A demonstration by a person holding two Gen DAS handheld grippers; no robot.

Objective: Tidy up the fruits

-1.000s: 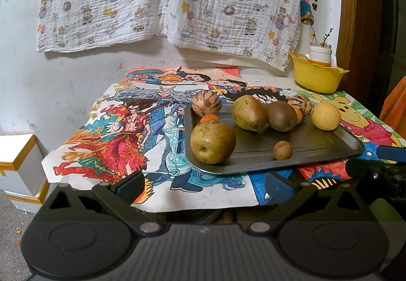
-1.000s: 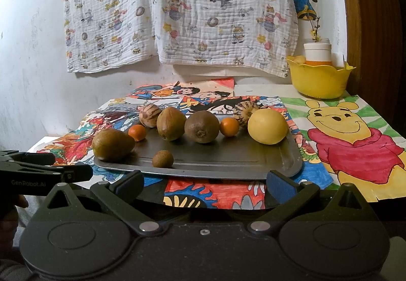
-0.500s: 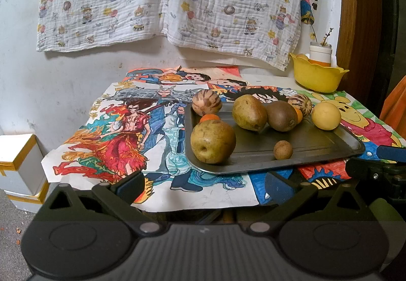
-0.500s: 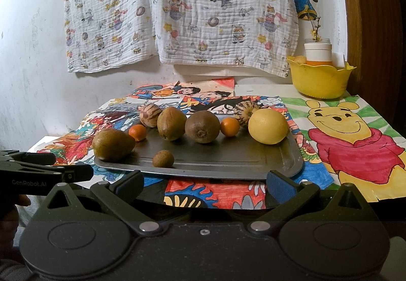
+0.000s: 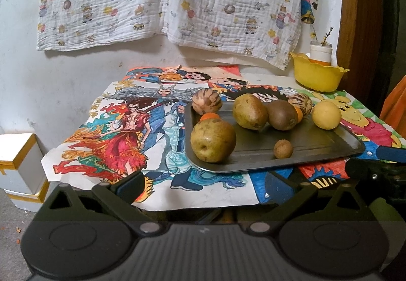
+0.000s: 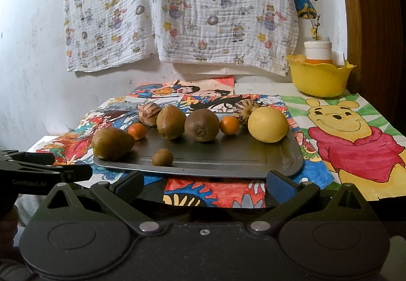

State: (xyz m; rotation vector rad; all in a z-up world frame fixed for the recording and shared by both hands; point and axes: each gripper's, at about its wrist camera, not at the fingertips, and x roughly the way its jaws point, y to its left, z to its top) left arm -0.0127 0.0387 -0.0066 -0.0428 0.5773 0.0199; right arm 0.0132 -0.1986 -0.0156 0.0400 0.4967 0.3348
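While both grippers are hovering short of the tabletop's near edge, the fruits are all sitting on the metal tray [image 6: 228, 156] — nothing is being held. The left gripper [image 5: 203, 183] is standing wide and empty; the right gripper [image 6: 204, 180] is likewise gaping with nothing between its fingers.

Going left to right across the tray in the right wrist view: a brown pear [image 6: 113, 142] is lying at the left edge, a small orange [image 6: 137, 131] just behind it, a striped fruit [image 6: 149, 113] at the far left corner, then a second pear [image 6: 170, 121], a kiwi [image 6: 201, 125], another small orange [image 6: 229, 125], a second striped fruit [image 6: 244, 108] behind it, and a yellow fruit [image 6: 268, 124] toward the right edge. A small brown fruit [image 6: 162, 157] is sitting alone near the front rim.

This layout is fitting either a sorted tray or one awaiting sorting — the pictures are not settling which. Any grasp here is calling for a centred, gentle squeeze, since round fruit is likely to roll on smooth metal.
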